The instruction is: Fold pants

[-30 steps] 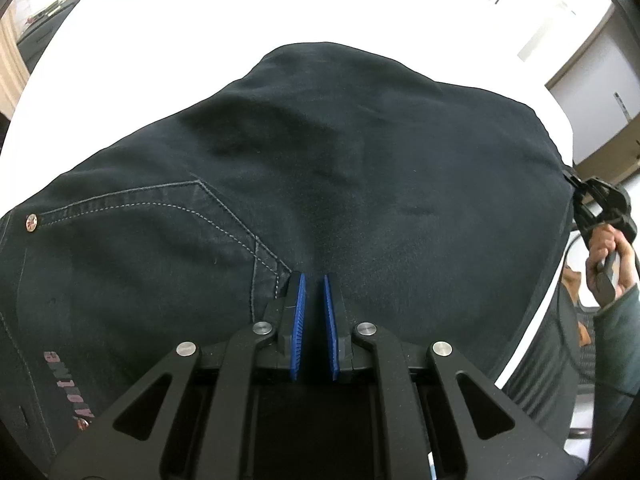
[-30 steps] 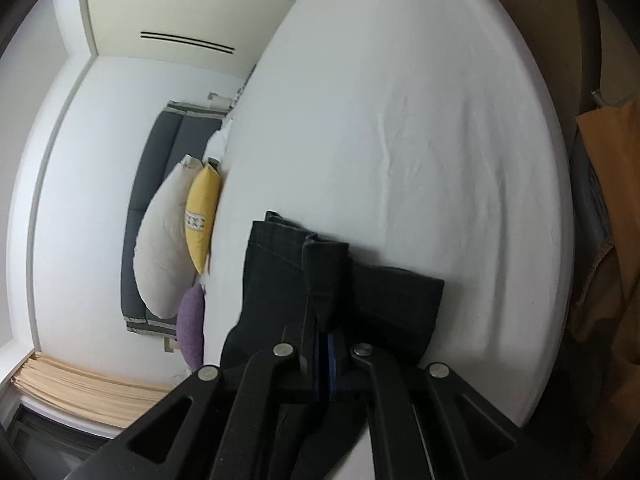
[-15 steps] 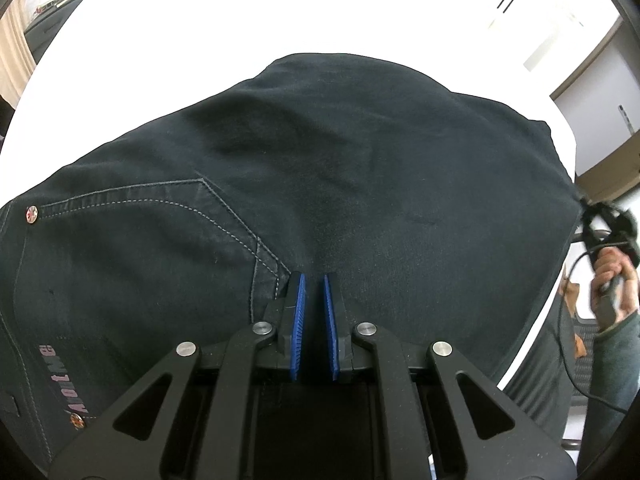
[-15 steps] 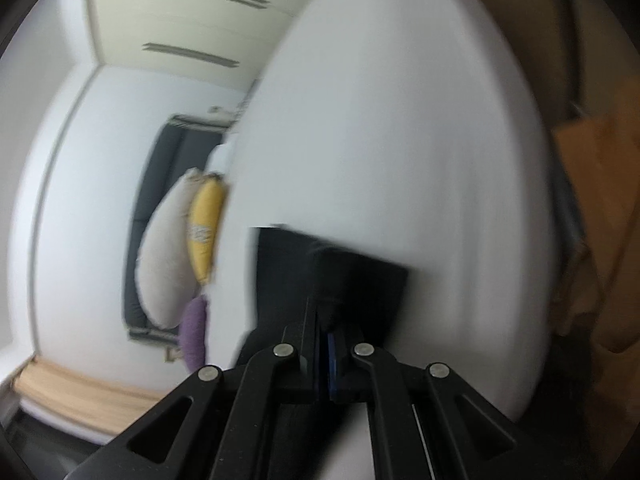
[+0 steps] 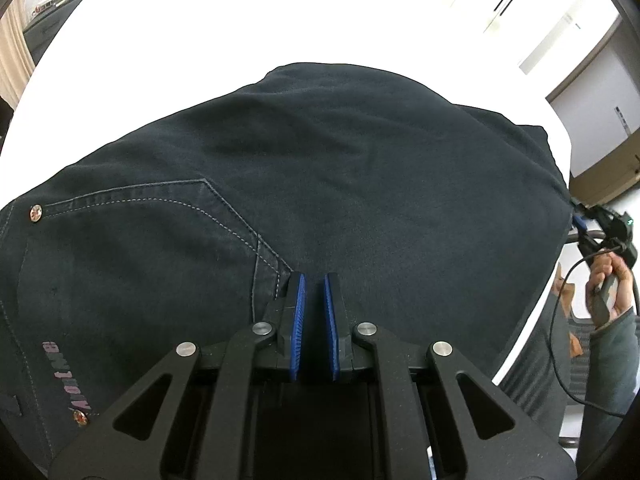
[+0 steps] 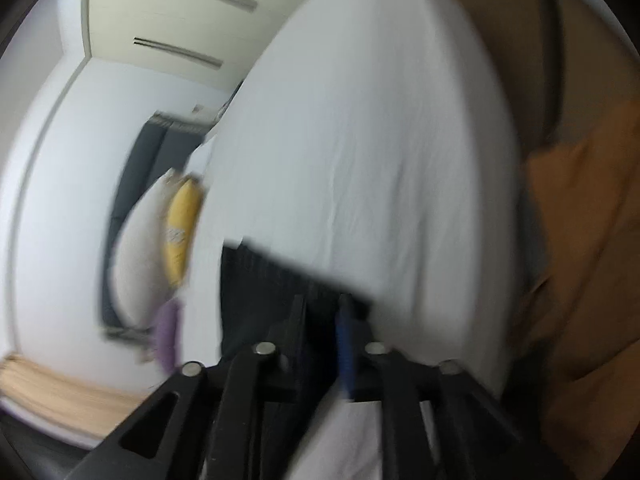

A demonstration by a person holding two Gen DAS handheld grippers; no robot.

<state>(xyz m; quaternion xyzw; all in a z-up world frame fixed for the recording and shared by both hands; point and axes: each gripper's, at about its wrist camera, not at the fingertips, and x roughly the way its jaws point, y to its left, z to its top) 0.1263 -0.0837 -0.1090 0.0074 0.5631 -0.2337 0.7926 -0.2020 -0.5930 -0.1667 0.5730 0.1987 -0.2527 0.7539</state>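
We see the dark jeans point(image 5: 340, 184) spread flat on the white bed sheet point(image 5: 200, 52), filling most of the left wrist view. A back pocket point(image 5: 132, 248) with pale stitching and a copper rivet point(image 5: 36, 213) lies at the left of that view, with a second rivet lower down beside some lettering that is too small to read.

The left tongs point(image 5: 314, 280) point steeply down at the denim just right of the pocket's corner. Their blue pads point(image 5: 299, 320) stand close together, with only a narrow slot between them; we cannot tell whether any fabric is pinched in it.

At the far right edge of the jeans, the right tongs point(image 5: 580, 226) sit just off the cloth at the bed's edge, held by a hand point(image 5: 608, 284) in a dark sleeve (a thin cable trails below it).

The right wrist view is blurred. There the right tongs point(image 6: 322, 304) are opening: the fingers stand apart, a blue pad point(image 6: 345, 344) shows on the right one, and the dark trouser end point(image 6: 272, 280) lies on the sheet ahead of them, between the tips but not pressed by them. A white pillow point(image 6: 136, 256), a yellow pillow point(image 6: 182, 224) and a purple cushion point(image 6: 166, 332) lie at the far end of the bed.
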